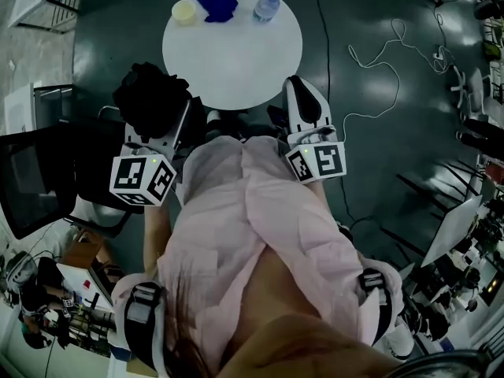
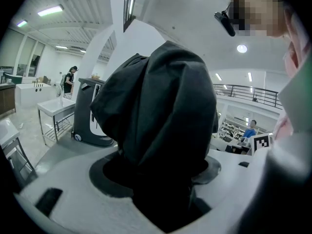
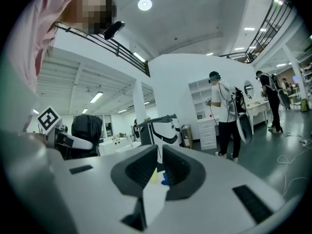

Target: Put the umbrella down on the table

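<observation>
The left gripper is clamped on the black folded umbrella. Its dark fabric fills the space between the jaws in the left gripper view, and the bundle stands upright above them. In the head view the umbrella sits just short of the near-left edge of the round white counter, not yet over it and not touching it. The right gripper hangs at the counter's near-right edge. Its jaws are drawn almost together with only a thin slit between them, and nothing is held there. To set the umbrella down well, it would likely help to carry it forward over the bare near half of the counter. That keeps it well apart from the yellow cup, the blue cloth and the bottle lined up along the far edge. Tipping the bundle from upright to lying flat before letting go should stop it toppling or rolling. It seems wise to open the jaws only once the fabric rests on the surface, far enough from the rim that it cannot slide off.
</observation>
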